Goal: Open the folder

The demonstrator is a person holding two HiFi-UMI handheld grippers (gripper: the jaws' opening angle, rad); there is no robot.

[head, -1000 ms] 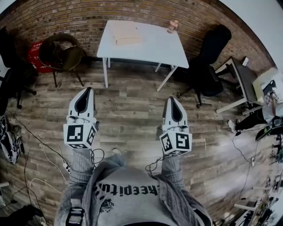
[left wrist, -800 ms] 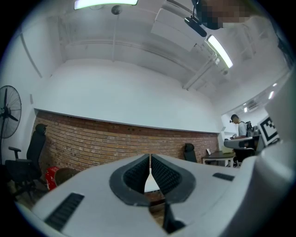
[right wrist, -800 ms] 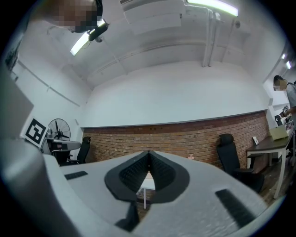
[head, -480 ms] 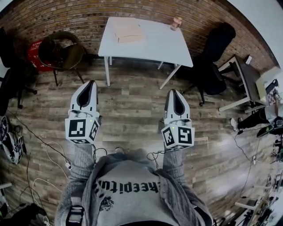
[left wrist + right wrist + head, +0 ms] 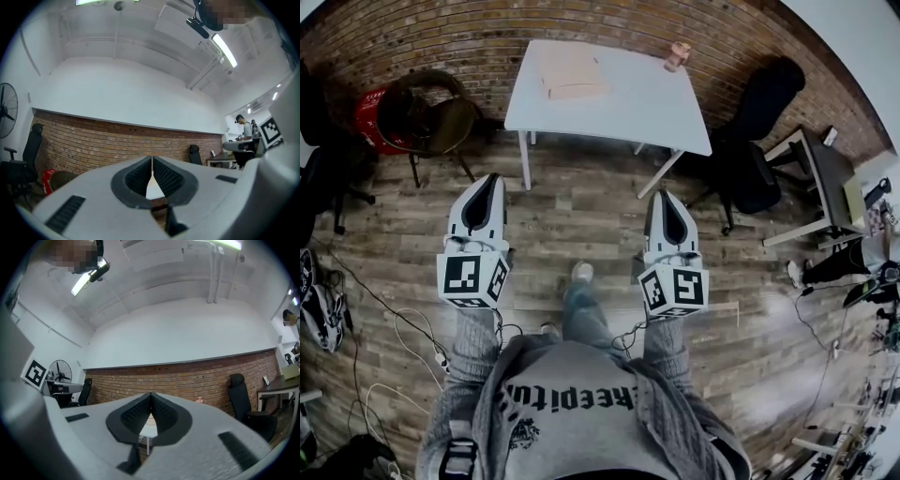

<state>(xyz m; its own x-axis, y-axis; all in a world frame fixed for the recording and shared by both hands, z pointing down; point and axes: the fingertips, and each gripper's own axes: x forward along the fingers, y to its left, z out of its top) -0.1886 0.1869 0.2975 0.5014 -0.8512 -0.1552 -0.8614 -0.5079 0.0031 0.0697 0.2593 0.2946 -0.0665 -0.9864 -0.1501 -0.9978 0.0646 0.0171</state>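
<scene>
Head view alone shows folder: tan, flat, looks closed, lying on far left part of white surface, small pink item at far right corner. Gripper views catch only sliver of surface behind fingers, plus brick wall. Left gripper view adds person at distant desk. Now left gripper: fingers pressed together, nothing between. And right gripper: same, tips meeting, empty. Both over wooden floor, well apart from folder.
</scene>
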